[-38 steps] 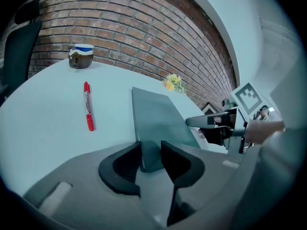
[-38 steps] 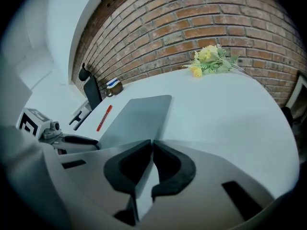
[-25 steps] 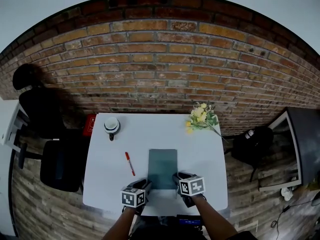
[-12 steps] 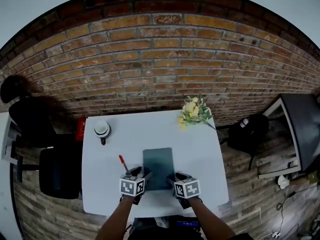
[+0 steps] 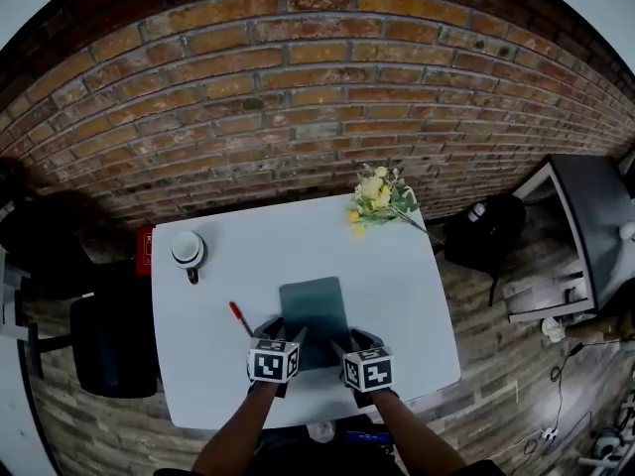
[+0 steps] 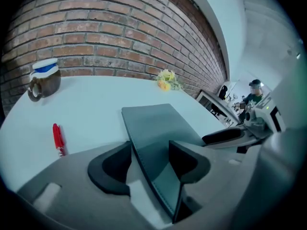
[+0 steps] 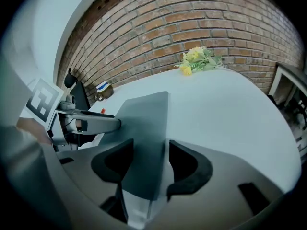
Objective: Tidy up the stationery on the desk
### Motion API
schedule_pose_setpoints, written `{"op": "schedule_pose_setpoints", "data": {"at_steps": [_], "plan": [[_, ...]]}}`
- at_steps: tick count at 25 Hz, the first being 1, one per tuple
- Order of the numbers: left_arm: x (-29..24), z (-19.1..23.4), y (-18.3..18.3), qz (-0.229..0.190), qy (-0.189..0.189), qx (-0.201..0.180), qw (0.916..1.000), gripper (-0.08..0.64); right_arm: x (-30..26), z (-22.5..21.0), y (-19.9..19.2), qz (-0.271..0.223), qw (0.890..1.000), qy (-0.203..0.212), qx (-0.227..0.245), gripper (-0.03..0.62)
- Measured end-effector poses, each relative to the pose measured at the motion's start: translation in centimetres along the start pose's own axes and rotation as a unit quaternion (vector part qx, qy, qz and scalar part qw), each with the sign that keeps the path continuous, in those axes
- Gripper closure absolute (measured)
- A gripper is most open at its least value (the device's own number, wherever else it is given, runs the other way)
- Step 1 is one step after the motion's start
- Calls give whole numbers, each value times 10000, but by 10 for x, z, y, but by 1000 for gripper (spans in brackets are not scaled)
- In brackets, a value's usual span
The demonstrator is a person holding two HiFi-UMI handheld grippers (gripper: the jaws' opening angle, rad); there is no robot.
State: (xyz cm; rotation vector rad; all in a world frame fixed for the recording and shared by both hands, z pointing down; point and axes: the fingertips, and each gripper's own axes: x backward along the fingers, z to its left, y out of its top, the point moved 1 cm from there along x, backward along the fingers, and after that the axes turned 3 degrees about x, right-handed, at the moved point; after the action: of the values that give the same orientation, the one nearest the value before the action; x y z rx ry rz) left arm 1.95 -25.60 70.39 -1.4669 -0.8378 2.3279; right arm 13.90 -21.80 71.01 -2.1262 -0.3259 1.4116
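Our left gripper (image 5: 282,333) and right gripper (image 5: 354,342) straddle the notebook's (image 5: 314,305) near corners, jaws just opened wide, clamping nothing.

Notebook (image 5: 313,305) dark teal, pen (image 5: 241,318) red, desk (image 5: 397,276) white, flowers (image 5: 372,188) yellow (leaves (image 5: 402,198) green).

Item one, the left claw (image 5: 285,330): pale grey moulded body, topped by a cube (image 5: 274,361) faced with black-and-white square markers. Item two, the right claw (image 5: 354,341): identical build, with its own marker cube (image 5: 367,370). At close range, each carries two black curved pads (image 6: 111,169) seated in smooth grey housings (image 7: 230,186). A slim bar (image 7: 91,123) projects from the left unit's side.
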Motion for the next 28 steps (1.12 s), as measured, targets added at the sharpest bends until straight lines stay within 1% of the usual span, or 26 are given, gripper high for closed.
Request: {"op": "schedule_pose_setpoints", "data": {"at_steps": [3, 7, 10, 14, 18, 22, 28], "plan": [[0, -2, -3, -112, 106, 23, 9999, 318, -2, 4, -1, -41, 9999, -152, 31, 351], [-1, -3, -5, -174, 165, 78, 9997, 318, -3, 4, -1, -74, 9998, -192, -49, 361], [-1, -2, -4, -205, 164, 63, 9996, 322, -2, 3, 0, -105, 9996, -164, -196, 381], [-1, -2, -5, -261, 191, 82, 9994, 324, 0, -1, 0, -83, 9992, -85, -373, 431], [-1, -1, -5, -270, 208, 115, 9994, 325, 9, 0, 6, -145, 9994, -1, -321, 468], [-1, 0, -5, -256, 116, 229, 9993, 327, 23, 6, 17, -279, 9991, 187, -252, 508], [2, 2, -4, -167, -97, 475, 9987, 330, 41, 24, 35, -469, 9980, 419, -5, 525]]}}
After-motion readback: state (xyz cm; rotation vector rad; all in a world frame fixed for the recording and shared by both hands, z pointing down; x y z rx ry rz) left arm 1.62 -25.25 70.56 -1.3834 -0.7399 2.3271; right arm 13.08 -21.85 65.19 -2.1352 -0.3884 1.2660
